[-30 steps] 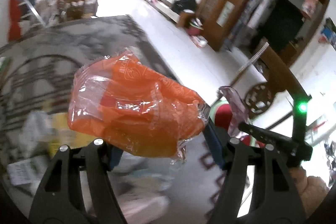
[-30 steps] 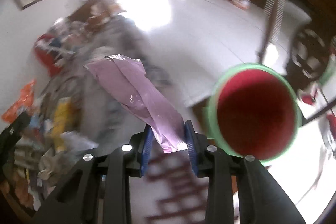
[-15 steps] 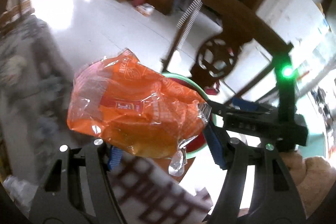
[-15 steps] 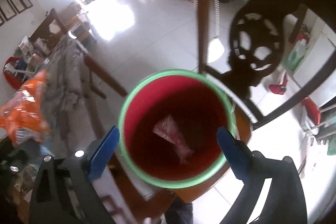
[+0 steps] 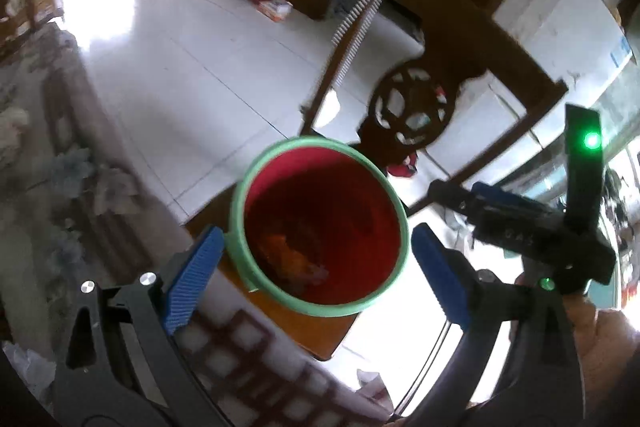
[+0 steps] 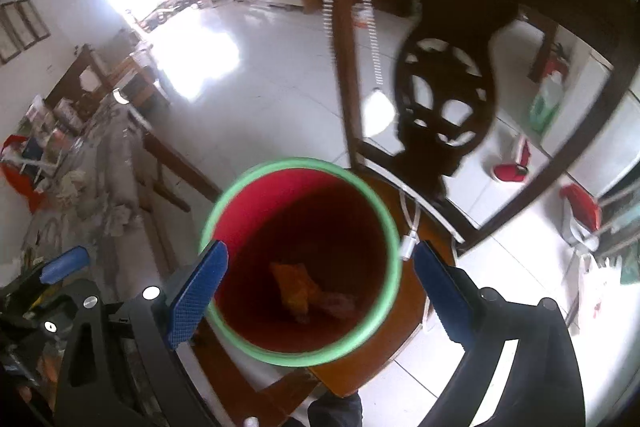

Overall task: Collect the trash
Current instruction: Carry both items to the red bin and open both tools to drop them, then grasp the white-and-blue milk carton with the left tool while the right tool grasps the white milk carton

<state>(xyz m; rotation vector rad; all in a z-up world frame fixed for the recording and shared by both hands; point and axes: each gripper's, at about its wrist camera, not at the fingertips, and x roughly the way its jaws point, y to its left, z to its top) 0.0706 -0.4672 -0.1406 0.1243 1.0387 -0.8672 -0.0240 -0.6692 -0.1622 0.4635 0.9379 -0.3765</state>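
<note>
A red bin with a green rim stands on a wooden chair seat; it also shows in the right wrist view. An orange wrapper lies at its bottom, also seen from the right wrist, beside a pinkish wrapper. My left gripper is open and empty above the bin. My right gripper is open and empty above the bin too. The right gripper shows at the right in the left wrist view.
A dark carved chair back rises behind the bin. A table with a grey patterned cloth holding scattered litter lies to the left. A checked cloth is below my left gripper. White tiled floor spreads beyond.
My left gripper opened and the orange wrapper dropped into the bin. The right gripper earlier let the purple wrapper fall in and stays open above the bin.
</note>
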